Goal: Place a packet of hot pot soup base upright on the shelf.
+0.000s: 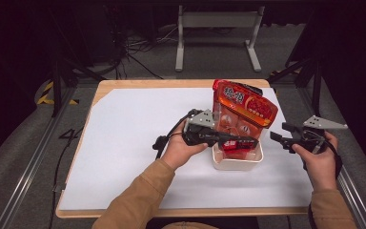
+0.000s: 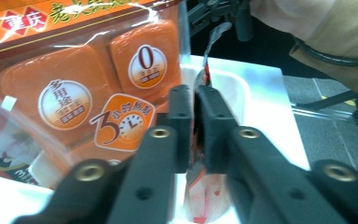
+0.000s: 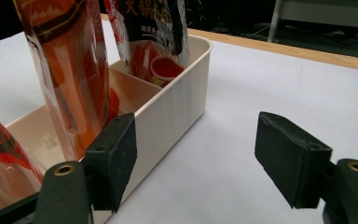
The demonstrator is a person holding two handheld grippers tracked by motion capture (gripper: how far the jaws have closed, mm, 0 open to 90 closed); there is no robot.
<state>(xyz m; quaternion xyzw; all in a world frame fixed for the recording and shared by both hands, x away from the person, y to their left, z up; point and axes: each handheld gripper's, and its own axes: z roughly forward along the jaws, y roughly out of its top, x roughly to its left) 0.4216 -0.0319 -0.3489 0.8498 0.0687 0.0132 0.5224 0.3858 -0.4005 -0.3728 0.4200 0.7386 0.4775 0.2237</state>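
Partly hidden: pkt (image 2: 200,186) edge between left tongs (image 2: 193,100).

The bin (image 1: 237,162) near the table's right edge is cream white. The packet (image 1: 244,112) standing in it is clear plastic over orange-red blocks, with a red-and-orange header band (image 1: 248,101) bearing white and yellow characters; round white badges and an orange clock badge (image 2: 123,123) mark its face. A second packet (image 3: 151,32) is black on top with white and red print and a red dish pictured. The left gripper (image 1: 245,141) and right gripper (image 1: 279,133) are black with grey plates. The table (image 1: 124,86) is pale wood under a white sheet (image 1: 124,143). The sleeves (image 1: 138,200) are tan
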